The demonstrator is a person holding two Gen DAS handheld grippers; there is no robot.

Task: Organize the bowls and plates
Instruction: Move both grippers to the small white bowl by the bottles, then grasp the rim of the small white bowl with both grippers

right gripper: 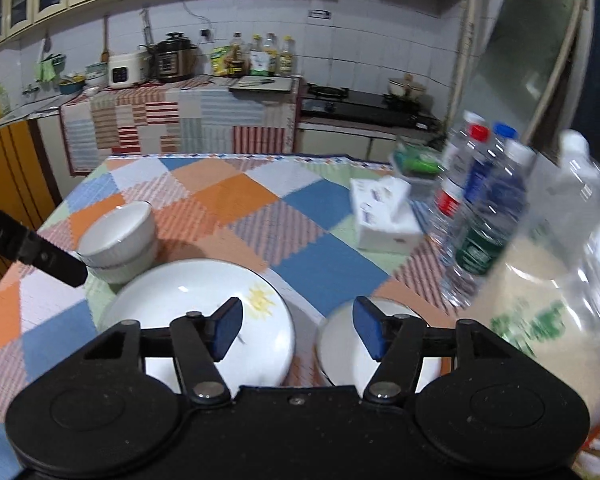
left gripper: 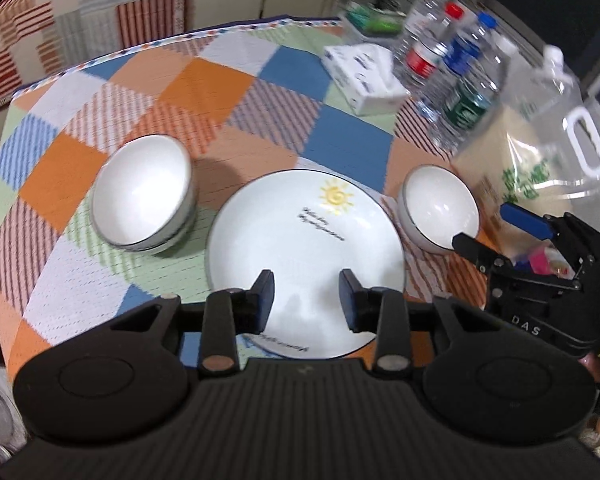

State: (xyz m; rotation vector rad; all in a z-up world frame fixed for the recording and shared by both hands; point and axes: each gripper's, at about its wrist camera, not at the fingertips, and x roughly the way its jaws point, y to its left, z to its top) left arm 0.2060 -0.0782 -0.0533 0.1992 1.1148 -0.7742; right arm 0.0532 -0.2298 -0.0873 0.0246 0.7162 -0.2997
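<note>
A white plate (left gripper: 300,248) with a yellow sun drawing lies on the checked tablecloth; it also shows in the right wrist view (right gripper: 188,300). Two stacked white bowls (left gripper: 144,192) stand left of it, also seen in the right wrist view (right gripper: 120,240). A single white bowl (left gripper: 440,208) stands right of the plate, also in the right wrist view (right gripper: 340,344). My left gripper (left gripper: 306,300) is open and empty above the plate's near edge. My right gripper (right gripper: 296,332) is open and empty, its right finger over the single bowl; it also shows in the left wrist view (left gripper: 488,228).
A tissue box (left gripper: 364,76), several water bottles (left gripper: 456,76) and a large clear jug (left gripper: 568,128) crowd the table's right side. A paper bag (left gripper: 512,172) stands by the single bowl. A kitchen counter (right gripper: 180,92) lies beyond the table's (left gripper: 204,80) far edge.
</note>
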